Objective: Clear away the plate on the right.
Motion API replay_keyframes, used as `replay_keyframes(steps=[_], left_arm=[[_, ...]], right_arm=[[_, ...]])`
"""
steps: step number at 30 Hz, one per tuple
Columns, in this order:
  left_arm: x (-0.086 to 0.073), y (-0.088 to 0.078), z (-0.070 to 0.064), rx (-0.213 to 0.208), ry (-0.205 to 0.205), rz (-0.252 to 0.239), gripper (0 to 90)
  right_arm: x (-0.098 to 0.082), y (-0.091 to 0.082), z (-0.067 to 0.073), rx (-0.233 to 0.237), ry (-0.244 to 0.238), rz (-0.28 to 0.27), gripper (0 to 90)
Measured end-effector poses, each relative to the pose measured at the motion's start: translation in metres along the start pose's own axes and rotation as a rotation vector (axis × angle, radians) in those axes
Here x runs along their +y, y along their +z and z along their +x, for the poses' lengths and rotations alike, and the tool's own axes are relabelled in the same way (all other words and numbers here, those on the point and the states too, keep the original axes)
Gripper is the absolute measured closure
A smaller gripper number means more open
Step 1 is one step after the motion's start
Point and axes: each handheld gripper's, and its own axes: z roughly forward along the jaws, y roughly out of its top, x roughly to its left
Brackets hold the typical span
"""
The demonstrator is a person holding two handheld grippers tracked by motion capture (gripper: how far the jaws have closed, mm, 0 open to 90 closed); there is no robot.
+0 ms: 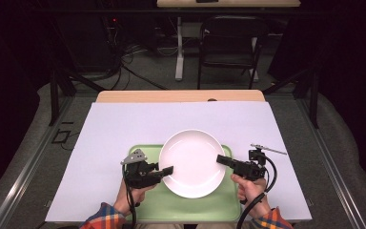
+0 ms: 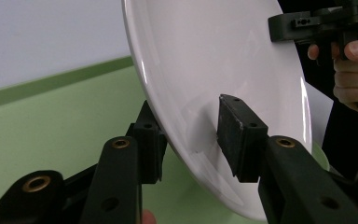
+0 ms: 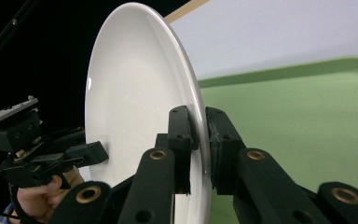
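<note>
Closest to my right gripper (image 3: 198, 154), the rim of the white plate (image 3: 135, 107) sits squeezed between its two pads, one on the inner face and one on the underside, so this side is pinching the plate firmly. Just beyond that grip lies the green tray (image 3: 307, 102), spreading out under and behind the plate. On the other side, my left gripper (image 2: 191, 140) has its jaws straddling the opposite rim of the plate (image 2: 214, 60): one pad sits over the inner face, the other tucks below the rim, and I can see a sliver of gap at the inner pad, so I judge this side as not yet pressing, merely set around the edge. From above, the plate (image 1: 192, 163) rests over the middle of the tray (image 1: 228, 205), with the left gripper (image 1: 167, 170) and right gripper (image 1: 221, 160) at its two sides, and the white table cover (image 1: 138, 124) stretches away past them. I take this as the gripping step before a two-handed lift. Next I need the left jaws fully tight, then both hands rising evenly so the plate stays level.
</note>
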Motion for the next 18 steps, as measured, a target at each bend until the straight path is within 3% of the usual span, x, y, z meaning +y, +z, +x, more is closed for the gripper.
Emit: replay_keyframes(steps=[6,18], left_arm=[[-0.001,-0.006,0.001,-0.003,-0.010,-0.018,67.5],[-0.002,-0.014,0.000,-0.003,-0.010,-0.024,71.5]], right_arm=[[-0.003,0.001,0.011,-0.033,-0.113,0.005,78.2],[-0.009,0.000,0.023,-0.066,-0.231,0.015,76.2]])
